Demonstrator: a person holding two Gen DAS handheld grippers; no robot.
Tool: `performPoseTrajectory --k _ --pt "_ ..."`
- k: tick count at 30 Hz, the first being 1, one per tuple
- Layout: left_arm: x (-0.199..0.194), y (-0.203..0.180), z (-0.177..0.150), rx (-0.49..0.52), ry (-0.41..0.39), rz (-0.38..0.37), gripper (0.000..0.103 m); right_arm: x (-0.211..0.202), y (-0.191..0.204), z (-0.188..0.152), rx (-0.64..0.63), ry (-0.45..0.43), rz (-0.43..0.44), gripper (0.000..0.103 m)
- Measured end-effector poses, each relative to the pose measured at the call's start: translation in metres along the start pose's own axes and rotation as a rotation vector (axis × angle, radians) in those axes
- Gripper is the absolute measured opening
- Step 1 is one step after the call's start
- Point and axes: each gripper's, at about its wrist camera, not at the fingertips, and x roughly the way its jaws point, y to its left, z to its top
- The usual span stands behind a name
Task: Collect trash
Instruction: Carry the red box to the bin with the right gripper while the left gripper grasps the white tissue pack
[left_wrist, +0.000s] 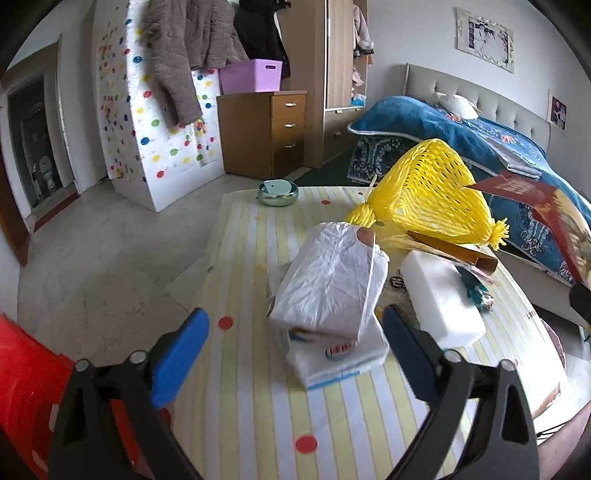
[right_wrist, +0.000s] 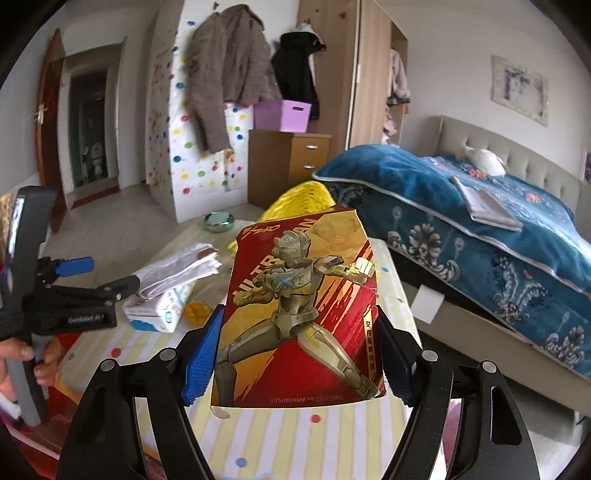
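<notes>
In the left wrist view, the left gripper (left_wrist: 295, 328) is hovering wide open and empty, its blue pads flanking a crumpled white plastic bag (left_wrist: 328, 277) that is lying on a tissue pack (left_wrist: 340, 354) on the striped table (left_wrist: 258, 413). Beyond the bag, a yellow foam net (left_wrist: 424, 199) and a white foam block (left_wrist: 439, 299) are waiting.

In the right wrist view, the right gripper (right_wrist: 295, 354) is pinching a red Ultraman card box (right_wrist: 303, 314) above the table, near the bag. Only this view is showing the artwork; only the left is showing the block. The glossy, slightly bowed box may be slipping if the squeeze loosens.
</notes>
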Motion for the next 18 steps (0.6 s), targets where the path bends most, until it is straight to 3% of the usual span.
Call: performPoseTrajectory --k 7,15,18 --pt "0.032 -0.001 0.005 0.024 0.073 -0.047 0.087 0.008 -0.012 -0.003 0.037 0.033 -0.011 0.075" --pt "0.036 -0.002 0.002 0.029 0.084 -0.104 0.064 0.010 -0.012 -0.004 0.040 0.038 -0.014 0.075" --pt "0.031 -0.005 0.003 0.046 0.067 -0.115 0.047 0.010 -0.013 -0.003 0.042 0.037 -0.014 0.075"
